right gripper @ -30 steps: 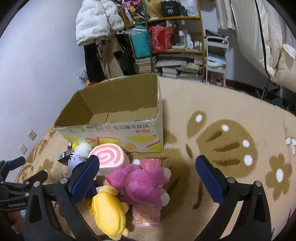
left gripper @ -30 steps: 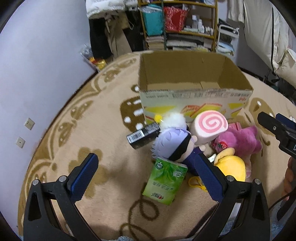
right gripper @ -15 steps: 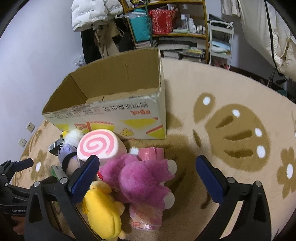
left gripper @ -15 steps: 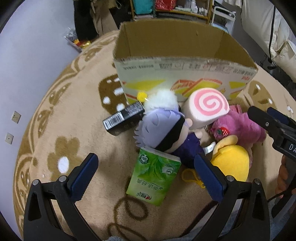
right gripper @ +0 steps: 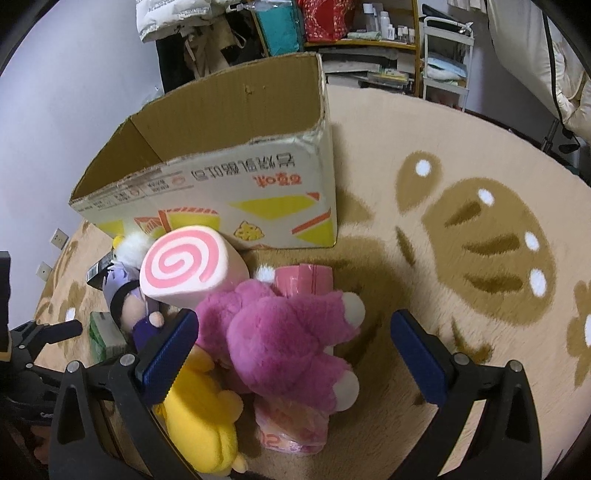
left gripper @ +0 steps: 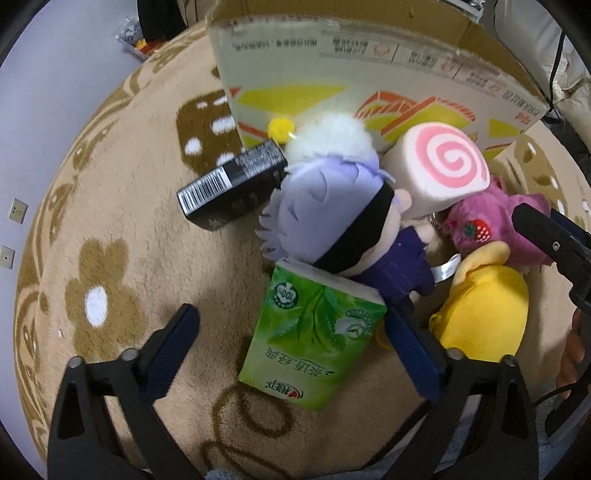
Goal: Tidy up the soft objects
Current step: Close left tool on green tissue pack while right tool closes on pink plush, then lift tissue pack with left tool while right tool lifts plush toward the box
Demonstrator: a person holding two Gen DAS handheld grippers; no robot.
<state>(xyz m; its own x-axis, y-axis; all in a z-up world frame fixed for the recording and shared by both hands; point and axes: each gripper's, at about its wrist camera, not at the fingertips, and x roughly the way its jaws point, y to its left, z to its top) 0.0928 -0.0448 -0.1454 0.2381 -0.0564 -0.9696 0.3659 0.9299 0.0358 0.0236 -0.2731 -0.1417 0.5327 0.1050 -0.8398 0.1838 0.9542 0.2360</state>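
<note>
My left gripper (left gripper: 290, 326) points down over a green tissue pack (left gripper: 314, 336) that lies between its jaws. The jaws are closing but the pads stand clear of the pack. Behind it lie a purple-haired doll with a black blindfold (left gripper: 332, 221), a pink-swirl roll plush (left gripper: 439, 166), a magenta bear (left gripper: 495, 225) and a yellow plush (left gripper: 484, 314). My right gripper (right gripper: 293, 325) is open above the magenta bear (right gripper: 288, 332), beside the yellow plush (right gripper: 199, 413) and the roll plush (right gripper: 188, 266). An open cardboard box (right gripper: 229, 184) stands just behind the pile.
A black carton (left gripper: 232, 188) and a white fluffy toy (left gripper: 332, 136) lie against the cardboard box (left gripper: 351, 66). A pink packet (right gripper: 306, 277) lies under the bear. All rests on a beige patterned rug (right gripper: 480, 229). Shelves and clothes (right gripper: 332, 33) line the far wall.
Both grippers have sunk toward the pile and tilted further down. The green pack now sits between the left fingers, which stand slightly closer together than before.
</note>
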